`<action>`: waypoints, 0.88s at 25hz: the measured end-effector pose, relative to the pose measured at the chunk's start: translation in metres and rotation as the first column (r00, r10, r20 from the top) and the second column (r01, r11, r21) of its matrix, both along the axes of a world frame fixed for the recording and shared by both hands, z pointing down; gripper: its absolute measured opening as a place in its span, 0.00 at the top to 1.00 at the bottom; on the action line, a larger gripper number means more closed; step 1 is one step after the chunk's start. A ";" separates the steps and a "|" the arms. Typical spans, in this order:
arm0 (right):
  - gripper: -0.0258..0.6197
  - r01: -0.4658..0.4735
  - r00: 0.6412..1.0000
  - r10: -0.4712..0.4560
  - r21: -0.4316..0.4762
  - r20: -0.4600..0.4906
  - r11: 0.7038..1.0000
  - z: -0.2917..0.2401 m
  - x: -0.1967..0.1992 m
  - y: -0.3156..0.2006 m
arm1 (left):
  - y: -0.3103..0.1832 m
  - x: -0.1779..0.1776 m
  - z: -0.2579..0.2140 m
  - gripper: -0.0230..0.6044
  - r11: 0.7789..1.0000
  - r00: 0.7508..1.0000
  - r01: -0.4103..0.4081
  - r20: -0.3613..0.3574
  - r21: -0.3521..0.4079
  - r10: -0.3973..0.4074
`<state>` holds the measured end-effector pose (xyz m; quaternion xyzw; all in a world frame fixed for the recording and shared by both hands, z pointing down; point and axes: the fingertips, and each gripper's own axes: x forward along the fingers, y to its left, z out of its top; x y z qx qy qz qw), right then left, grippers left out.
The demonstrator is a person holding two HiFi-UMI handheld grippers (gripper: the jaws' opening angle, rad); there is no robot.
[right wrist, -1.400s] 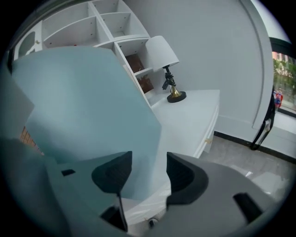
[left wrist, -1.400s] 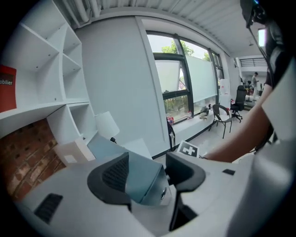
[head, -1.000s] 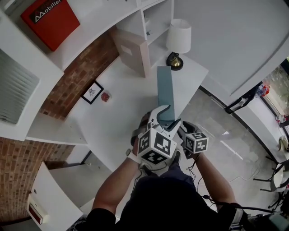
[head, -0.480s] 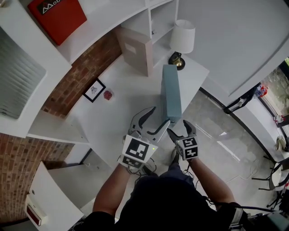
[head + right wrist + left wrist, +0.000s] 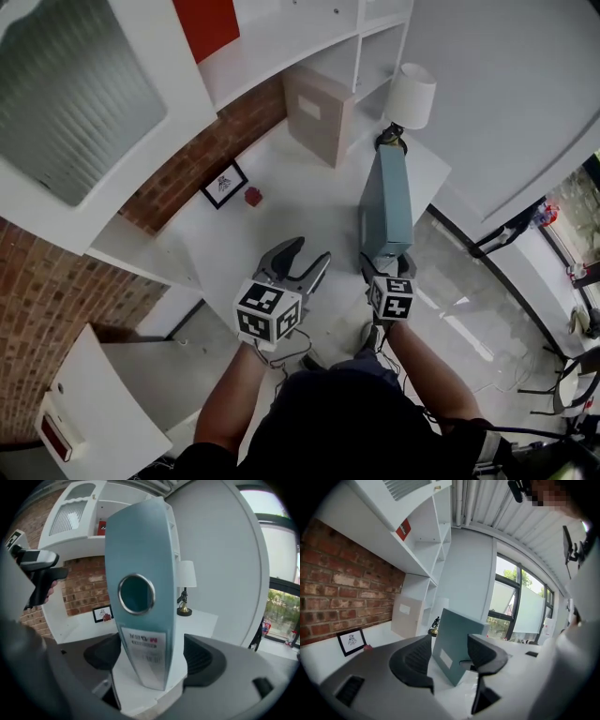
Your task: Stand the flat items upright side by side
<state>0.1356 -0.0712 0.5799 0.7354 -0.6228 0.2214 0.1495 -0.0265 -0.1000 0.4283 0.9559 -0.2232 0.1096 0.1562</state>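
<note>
Teal binder (image 5: 386, 202): stands on its bottom edge at the near right corner of the white desk (image 5: 281, 220). Its spine, with a ring hole and a label, faces the right gripper.
Right gripper (image 5: 384, 266): straight in front of the person, at 6 o'clock of the teal binder. Its jaws are opening. The binder's spine is between them, with a gap on each side, so the pads do not press on it.
Left gripper (image 5: 306, 255): at 9 o'clock of the right gripper and just beside it, over the desk. Its jaws are spread wide and nothing is between them. The teal binder shows beyond its tips, not touched.
Beige binder (image 5: 319, 112): upright at the back of the desk by the white shelving, at 11 o'clock of the teal binder and well apart from it.
Lamp (image 5: 411, 94): white shade, at 12 o'clock of the teal binder, near the back corner.
Picture frame (image 5: 226, 184): leans on the brick wall at 10 o'clock of the left gripper, with a small red thing (image 5: 251, 197) just beside it.
</note>
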 end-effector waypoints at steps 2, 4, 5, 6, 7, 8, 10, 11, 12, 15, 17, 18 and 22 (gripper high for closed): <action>0.34 -0.022 0.999 0.023 0.018 -0.035 1.000 -0.007 0.001 -0.008 | -0.003 -0.014 0.002 0.59 1.000 1.000 0.017 0.002 -0.002 -0.017; 0.45 -0.019 0.998 0.019 0.014 -0.054 1.000 -0.010 0.003 -0.013 | -0.005 -0.027 0.003 0.59 1.000 1.000 0.031 0.001 0.000 -0.031; 0.46 -0.009 0.999 0.010 0.014 -0.053 1.000 -0.010 0.005 -0.014 | -0.007 -0.033 0.002 0.59 0.999 0.999 0.040 -0.004 -0.003 -0.040; 0.47 0.004 0.999 -0.003 0.016 -0.049 1.000 -0.010 0.007 -0.015 | -0.009 -0.039 0.002 0.59 0.999 0.999 0.051 -0.011 -0.008 -0.051; 0.48 0.017 0.999 -0.017 0.017 -0.045 1.000 -0.010 0.009 -0.015 | -0.011 -0.044 0.002 0.59 0.998 0.998 0.063 -0.017 -0.014 -0.064; 0.48 0.032 0.999 -0.031 0.016 -0.040 0.999 -0.009 0.011 -0.016 | -0.013 -0.050 0.003 0.59 0.997 0.997 0.075 -0.021 -0.020 -0.076; 0.48 0.066 0.998 -0.066 0.012 -0.023 0.998 -0.009 0.013 -0.019 | -0.017 -0.060 0.008 0.60 0.995 0.995 0.098 -0.022 -0.030 -0.098; 0.48 0.092 0.996 -0.092 0.014 -0.016 0.996 -0.009 0.013 -0.022 | -0.019 -0.064 0.010 0.60 0.993 0.994 0.109 -0.021 -0.036 -0.109; 0.48 0.125 0.992 -0.125 0.018 -0.016 0.992 -0.011 0.013 -0.027 | -0.020 -0.066 0.013 0.60 0.992 0.993 0.119 -0.021 -0.043 -0.120; 0.48 0.237 0.971 -0.236 0.029 -0.030 0.971 -0.014 0.011 -0.044 | -0.023 -0.068 0.021 0.60 0.988 0.990 0.141 -0.014 -0.057 -0.142; 0.48 0.304 0.952 -0.303 0.023 -0.043 0.952 -0.014 0.007 -0.056 | -0.027 -0.067 0.026 0.60 0.986 0.987 0.159 -0.005 -0.059 -0.159; 0.48 0.331 0.943 -0.330 0.022 -0.053 0.943 -0.013 0.005 -0.063 | -0.030 -0.066 0.027 0.60 0.983 0.985 0.171 -0.003 -0.061 -0.171; 0.48 0.395 0.918 -0.394 0.026 -0.051 0.918 -0.011 0.007 -0.091 | -0.039 -0.055 0.028 0.60 0.975 0.977 0.211 0.009 -0.066 -0.211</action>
